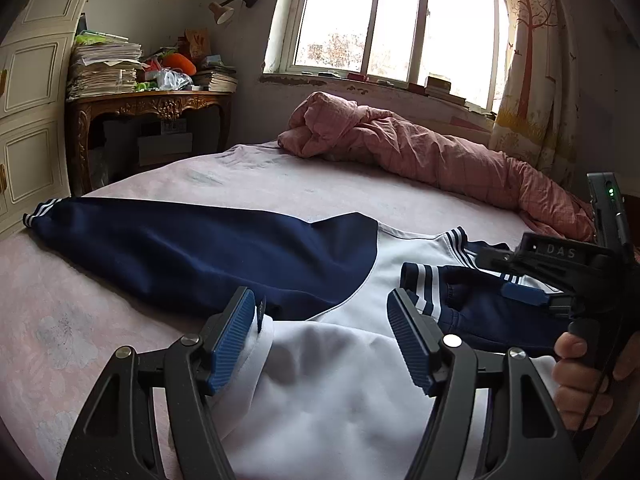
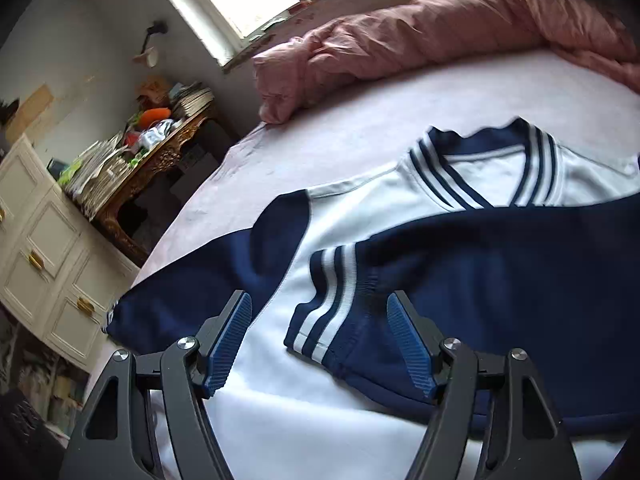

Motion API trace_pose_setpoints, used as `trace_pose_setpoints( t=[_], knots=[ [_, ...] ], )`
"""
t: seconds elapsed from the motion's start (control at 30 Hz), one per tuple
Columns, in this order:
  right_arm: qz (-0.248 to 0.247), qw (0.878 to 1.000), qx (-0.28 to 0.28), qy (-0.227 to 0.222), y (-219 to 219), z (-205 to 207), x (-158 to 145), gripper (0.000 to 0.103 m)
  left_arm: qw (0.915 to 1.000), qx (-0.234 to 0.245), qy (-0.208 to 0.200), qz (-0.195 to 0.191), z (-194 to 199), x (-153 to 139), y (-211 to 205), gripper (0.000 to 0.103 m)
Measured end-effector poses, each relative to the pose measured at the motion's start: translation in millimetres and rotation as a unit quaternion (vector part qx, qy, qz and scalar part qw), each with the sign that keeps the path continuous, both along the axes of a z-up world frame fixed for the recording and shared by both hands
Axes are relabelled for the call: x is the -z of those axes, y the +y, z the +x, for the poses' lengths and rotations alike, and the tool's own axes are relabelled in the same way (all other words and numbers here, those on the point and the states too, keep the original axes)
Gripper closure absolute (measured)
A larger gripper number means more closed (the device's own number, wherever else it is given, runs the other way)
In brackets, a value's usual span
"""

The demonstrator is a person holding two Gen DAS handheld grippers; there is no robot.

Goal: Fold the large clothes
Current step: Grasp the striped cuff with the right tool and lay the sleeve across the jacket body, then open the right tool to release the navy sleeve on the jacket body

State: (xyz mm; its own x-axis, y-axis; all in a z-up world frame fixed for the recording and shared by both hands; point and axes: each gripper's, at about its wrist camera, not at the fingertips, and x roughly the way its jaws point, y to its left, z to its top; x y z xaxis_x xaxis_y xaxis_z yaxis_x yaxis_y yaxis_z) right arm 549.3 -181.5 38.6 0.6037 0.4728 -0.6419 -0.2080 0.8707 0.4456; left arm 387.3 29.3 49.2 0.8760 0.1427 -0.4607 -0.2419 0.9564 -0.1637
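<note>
Fabric of a white and navy jacket (image 1: 320, 380) bunches between the spread jaws of the left gripper (image 1: 320, 344); a white fold touches the inner face of its left pad (image 1: 234, 336), the other pad stands clear, and nothing is clamped. The right gripper (image 2: 320, 344) is released too, its jaws wide apart and low over the jacket (image 2: 360, 208), with the striped cuff (image 2: 324, 304) of a navy sleeve lying between the pads, untouched by either. In the left wrist view the right gripper (image 1: 532, 294) hangs over that same cuff (image 1: 420, 280), a hand (image 1: 580, 372) around its grip. The jacket lies spread on the bed (image 1: 280, 188): white body, navy sleeves, white stripes at cuffs and collar (image 2: 492, 168). One sleeve is folded across the chest, the other (image 1: 180, 248) stretches out sideways. A rumpled pink quilt (image 1: 420, 148) lies along the bed's far edge below the window (image 1: 392, 20), well apart from the jacket.
</note>
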Motion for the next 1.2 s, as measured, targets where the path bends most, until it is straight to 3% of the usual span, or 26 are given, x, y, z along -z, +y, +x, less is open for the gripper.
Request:
trace_pose_setpoints(
  t=[0.1,0.17,0.3,0.43,0.47,0.53,0.6,0.67,0.9,1.13,1.2],
  knots=[
    [-0.096,0.994,0.034,0.033,2.7,7.4,5.0,0.03,0.9999,0.007,0.006,0.003,3.1,1.6,-3.2,0.034],
    [-0.145,0.985,0.005,0.09,14.0,14.8,24.5,0.03,0.9998,0.013,0.014,-0.001,7.0,2.5,-4.5,0.033],
    [-0.132,0.986,-0.008,0.097,22.8,15.4,33.0,0.03,0.9994,0.025,0.023,-0.01,10.5,5.6,-5.6,0.033],
    [-0.128,0.985,-0.074,0.085,34.3,8.0,29.7,0.031,0.9992,0.025,0.029,-0.01,12.4,7.3,-5.5,0.033],
    [-0.14,0.984,-0.08,0.078,38.4,5.6,30.1,0.035,0.9991,0.026,0.03,-0.013,12.5,7.5,-4.8,0.033],
    [-0.176,0.98,-0.07,0.068,46.9,4.5,33.2,0.057,0.9989,0.027,0.032,-0.022,12.4,7.9,-2.2,0.033],
    [-0.166,0.983,-0.064,0.046,48.6,2.3,31.5,0.084,0.9985,0.028,0.033,-0.032,12.4,7.7,0.1,0.033],
    [-0.152,0.987,-0.057,0.021,48.9,-1.1,25.7,0.09,0.9983,0.029,0.033,-0.039,11.7,7.7,1.4,0.033],
    [-0.107,0.994,-0.015,-0.012,47.2,-7.8,9.2,0.091,0.9977,0.032,0.034,-0.05,9.1,5.8,2.9,0.033],
    [-0.107,0.993,-0.018,0.046,50.1,9.9,40.5,0.091,0.9974,0.037,0.038,-0.049,9.8,6.3,1.5,0.033],
    [-0.106,0.993,-0.019,0.045,49.8,9.2,37.8,0.085,0.9974,0.039,0.038,-0.047,9.9,5.9,0.5,0.033]
  ],
)
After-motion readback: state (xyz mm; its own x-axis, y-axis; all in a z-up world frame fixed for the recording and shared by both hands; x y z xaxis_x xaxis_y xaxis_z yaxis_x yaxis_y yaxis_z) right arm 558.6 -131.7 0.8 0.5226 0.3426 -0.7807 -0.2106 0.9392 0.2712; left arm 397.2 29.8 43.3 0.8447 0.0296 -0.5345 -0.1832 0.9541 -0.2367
